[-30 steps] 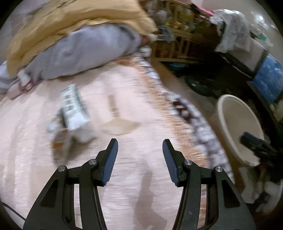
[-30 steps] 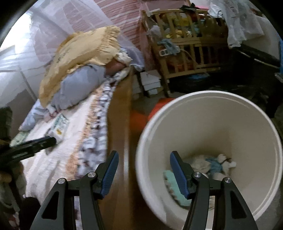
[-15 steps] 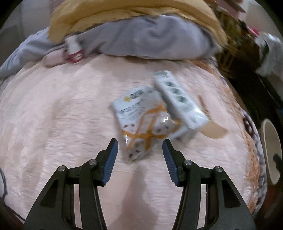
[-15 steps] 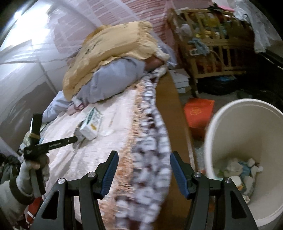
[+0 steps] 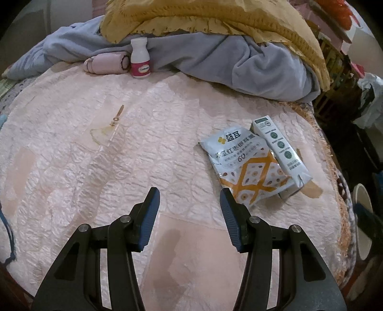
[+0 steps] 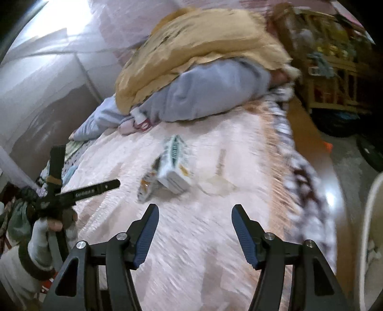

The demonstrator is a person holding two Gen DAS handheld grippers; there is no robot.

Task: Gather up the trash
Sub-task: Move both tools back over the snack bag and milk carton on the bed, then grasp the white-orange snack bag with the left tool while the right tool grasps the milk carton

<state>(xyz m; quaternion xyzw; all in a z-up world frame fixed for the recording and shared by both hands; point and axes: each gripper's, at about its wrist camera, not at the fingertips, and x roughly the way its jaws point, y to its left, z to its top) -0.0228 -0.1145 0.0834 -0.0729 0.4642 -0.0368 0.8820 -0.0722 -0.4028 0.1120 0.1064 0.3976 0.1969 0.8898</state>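
Note:
A white and orange snack wrapper [image 5: 246, 167] lies on the pink bed cover [image 5: 167, 148], with a white carton [image 5: 280, 153] on its right side and a flat wooden stick [image 5: 310, 187] beside them. A clear plastic wrapper [image 5: 105, 130] lies at the left. My left gripper [image 5: 189, 198] is open and empty, just left of the snack wrapper. My right gripper [image 6: 195, 215] is open and empty above the bed, with the carton [image 6: 173, 172] and a clear wrapper [image 6: 219, 184] ahead of it. The white bin [image 6: 373, 229] is at the right edge.
A small white and pink bottle [image 5: 140, 58] and a pink roll [image 5: 103, 65] stand by the grey blanket [image 5: 215, 55] under a yellow pillow [image 5: 215, 16]. The bed's patterned edge [image 6: 304, 172] drops to the floor. A wooden rack [image 6: 335, 71] stands beyond. The left gripper shows in the right wrist view [image 6: 83, 191].
My left gripper has swung left, so the wrapper and carton moved to the right of its view. My right gripper has turned from the bin to over the bed.

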